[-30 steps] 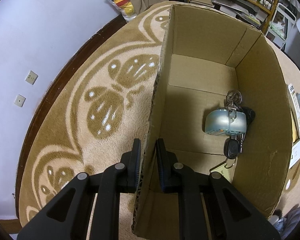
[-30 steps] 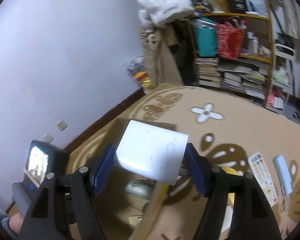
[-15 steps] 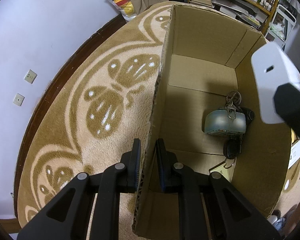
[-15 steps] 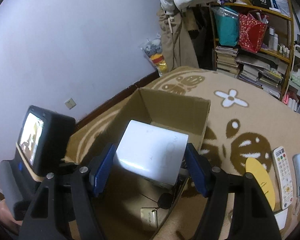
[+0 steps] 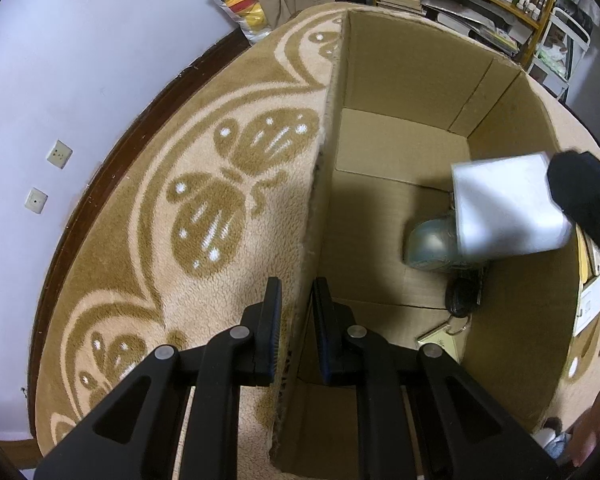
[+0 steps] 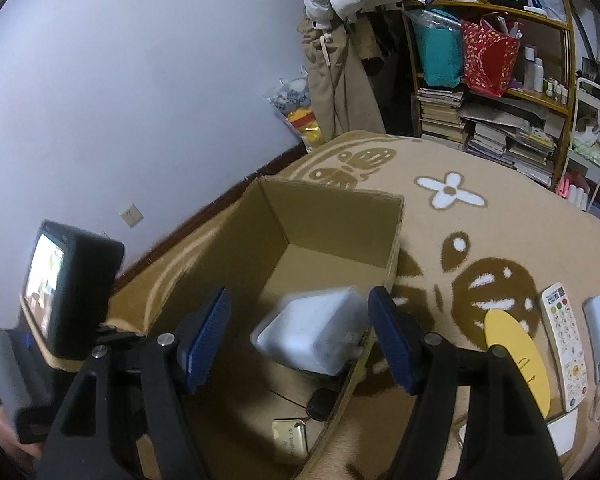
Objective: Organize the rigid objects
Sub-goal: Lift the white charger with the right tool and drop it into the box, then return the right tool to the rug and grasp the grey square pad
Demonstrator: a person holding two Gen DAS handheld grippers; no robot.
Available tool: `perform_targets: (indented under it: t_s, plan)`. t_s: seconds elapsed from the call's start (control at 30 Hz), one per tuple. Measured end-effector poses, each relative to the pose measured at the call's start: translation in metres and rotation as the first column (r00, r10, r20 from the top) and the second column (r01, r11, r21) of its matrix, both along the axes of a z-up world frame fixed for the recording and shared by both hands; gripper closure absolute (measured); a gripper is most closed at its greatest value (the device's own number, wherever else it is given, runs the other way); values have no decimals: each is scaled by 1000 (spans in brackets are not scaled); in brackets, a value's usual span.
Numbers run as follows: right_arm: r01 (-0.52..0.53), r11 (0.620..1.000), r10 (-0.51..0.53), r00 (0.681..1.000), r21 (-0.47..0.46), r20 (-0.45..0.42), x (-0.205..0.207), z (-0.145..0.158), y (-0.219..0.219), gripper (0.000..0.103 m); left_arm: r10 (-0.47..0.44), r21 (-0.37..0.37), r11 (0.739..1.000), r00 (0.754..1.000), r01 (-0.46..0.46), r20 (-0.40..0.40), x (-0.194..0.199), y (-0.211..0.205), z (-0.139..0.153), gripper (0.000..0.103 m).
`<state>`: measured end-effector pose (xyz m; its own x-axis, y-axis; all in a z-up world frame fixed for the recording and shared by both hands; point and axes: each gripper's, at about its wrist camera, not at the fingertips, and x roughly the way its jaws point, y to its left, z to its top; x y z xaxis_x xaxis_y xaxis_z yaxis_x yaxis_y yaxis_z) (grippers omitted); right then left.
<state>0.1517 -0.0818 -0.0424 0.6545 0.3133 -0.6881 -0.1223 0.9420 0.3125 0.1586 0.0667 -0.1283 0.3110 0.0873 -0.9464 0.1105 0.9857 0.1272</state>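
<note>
**White box above carton interior, clear of the right tongs**

We see the left tongs (image 5: 296,320) clamped on the near wall of the open brown cardboard carton (image 5: 400,76) on the patterned beige carpet (image 5: 204,208). The right tongs (image 6: 300,336) stand wide apart; the blurred white rectangular box (image 6: 316,330) sits beyond them inside the carton, pads not touching. A silver-green rounded object (image 5: 430,244) and keys (image 5: 462,300) lie on the carton floor.

A tan carpet (image 6: 480,184) with brown and white motifs covers the floor. An open cardboard box (image 6: 332,216) stands on it at centre. To its right lie a yellow oval card (image 6: 516,356), a white remote control (image 6: 564,340) and a pale handset (image 6: 598,332).
</note>
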Motion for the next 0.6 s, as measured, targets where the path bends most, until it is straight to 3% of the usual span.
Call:
perform_targets:
  t_s: [0.1, 0.27, 0.6]
  plan:
    - [9, 1000, -9, 1000, -18, -1, -1, 3, -1, 27, 4, 3, 1000, 1000, -4, 3, 0, 0, 1, 89]
    - [66, 996, -67, 998, -52, -13, -5, 13, -12, 4, 15, 6, 1000, 1000, -15, 8, 1, 2, 2, 88]
    - [164, 982, -167, 986, -91, -21, -11, 13, -53, 0, 15, 7, 1000, 1000, -15, 9, 0, 1, 3, 88]
